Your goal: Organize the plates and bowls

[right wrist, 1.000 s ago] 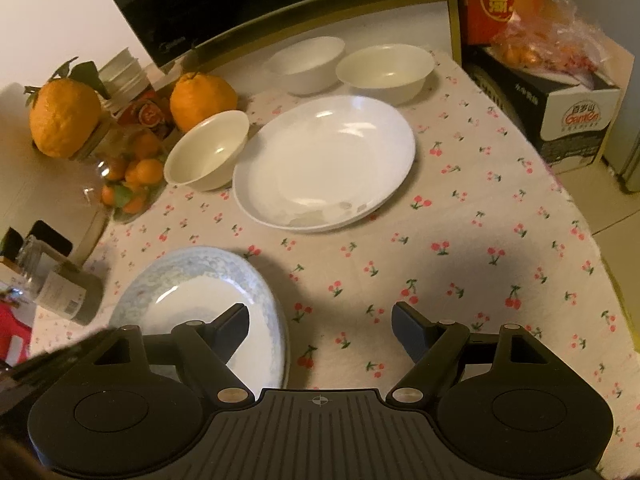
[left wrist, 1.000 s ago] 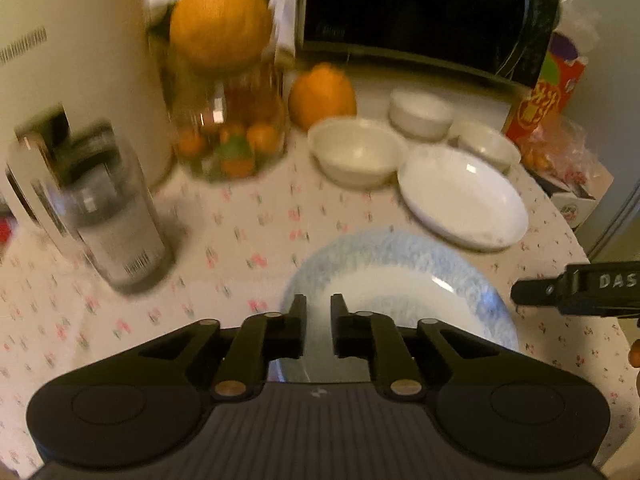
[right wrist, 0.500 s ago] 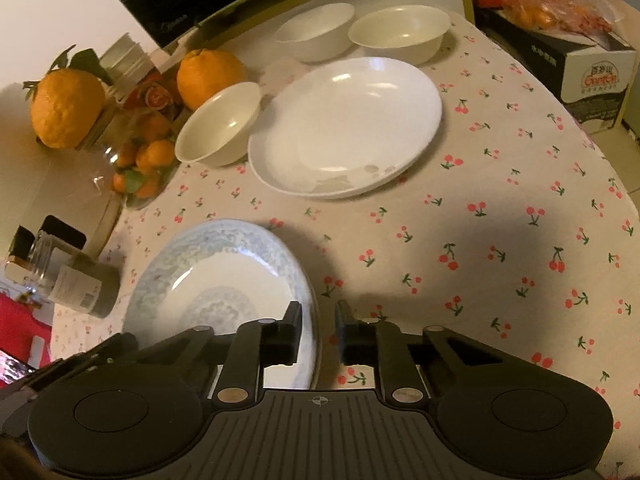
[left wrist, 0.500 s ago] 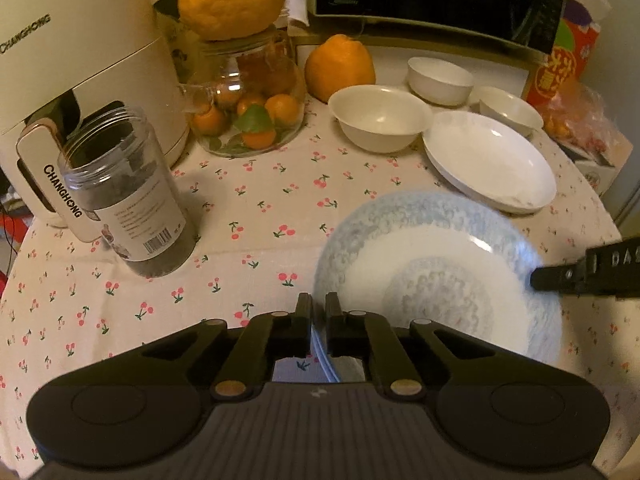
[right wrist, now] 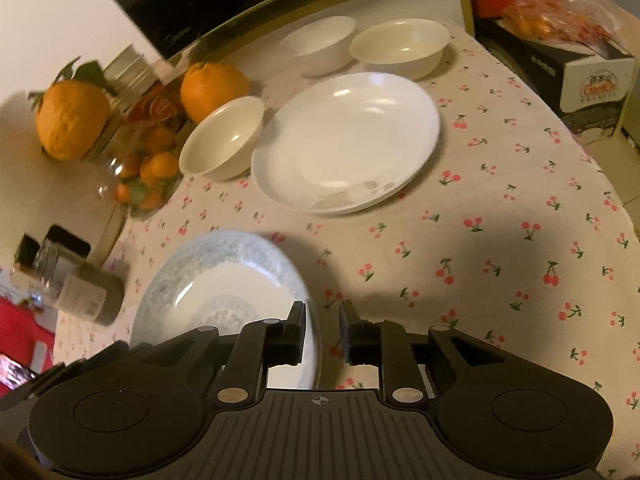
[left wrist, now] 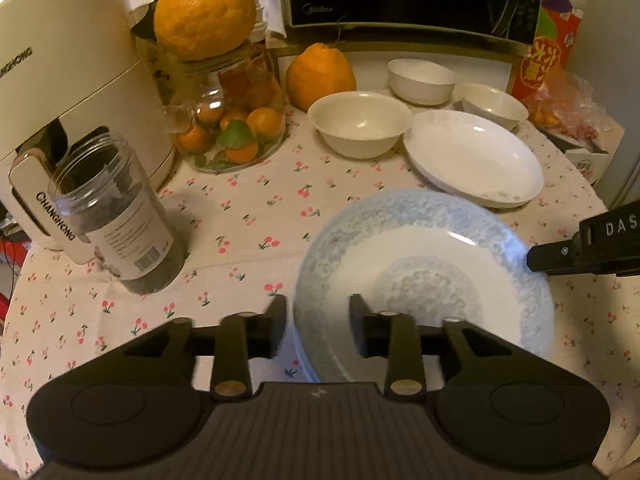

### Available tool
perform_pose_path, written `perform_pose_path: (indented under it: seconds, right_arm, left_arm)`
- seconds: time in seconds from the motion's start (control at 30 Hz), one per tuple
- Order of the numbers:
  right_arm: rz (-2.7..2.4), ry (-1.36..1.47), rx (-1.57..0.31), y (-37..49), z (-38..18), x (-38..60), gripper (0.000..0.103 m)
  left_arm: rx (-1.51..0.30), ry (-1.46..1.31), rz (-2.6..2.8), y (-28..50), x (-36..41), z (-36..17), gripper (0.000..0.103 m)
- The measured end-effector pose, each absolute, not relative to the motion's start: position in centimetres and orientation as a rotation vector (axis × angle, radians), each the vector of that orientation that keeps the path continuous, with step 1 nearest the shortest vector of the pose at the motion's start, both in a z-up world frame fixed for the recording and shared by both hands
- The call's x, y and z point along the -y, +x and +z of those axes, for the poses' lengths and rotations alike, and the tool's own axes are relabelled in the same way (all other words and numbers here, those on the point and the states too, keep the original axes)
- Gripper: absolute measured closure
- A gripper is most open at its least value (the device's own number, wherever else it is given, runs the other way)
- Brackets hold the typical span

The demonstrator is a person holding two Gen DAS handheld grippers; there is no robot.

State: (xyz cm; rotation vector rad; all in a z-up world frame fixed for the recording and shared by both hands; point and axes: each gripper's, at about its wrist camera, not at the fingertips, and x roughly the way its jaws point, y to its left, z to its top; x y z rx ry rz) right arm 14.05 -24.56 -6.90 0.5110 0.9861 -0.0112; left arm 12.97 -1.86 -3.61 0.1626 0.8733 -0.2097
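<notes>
Right gripper (right wrist: 322, 330) clamps blue-rimmed plate (right wrist: 224, 280) rim — plate tilted | left gripper (left wrist: 318, 322) parted, straddling its near rim

Your right gripper (right wrist: 322, 330) has its fingers on both sides of the rim of the blue-patterned plate (right wrist: 224, 280), with a small gap between them. Further away, the white plate (right wrist: 348, 142) lies just beside three white bowls on the cherry tablecloth (right wrist: 500, 248).

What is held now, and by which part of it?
The right gripper pinches the blue plate by its rim; the left gripper is open astride the rim.
</notes>
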Motion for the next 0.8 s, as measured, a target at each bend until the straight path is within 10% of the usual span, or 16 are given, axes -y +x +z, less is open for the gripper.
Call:
perform_pose_path:
  seconds: [0.3,0.8]
  right_arm:
    - [-0.069,0.604,-0.939,15.2,-5.9,27.9,0.038]
    - [-0.207,0.740,-0.878,18.1,-7.4,34.4,0.018]
  left_arm:
    - [-0.900,0.136,-0.260,15.2,3.5,-2.5,0.013]
    - [-0.951,-0.112,-0.272,22.1,5.9,-3.4,0.001]
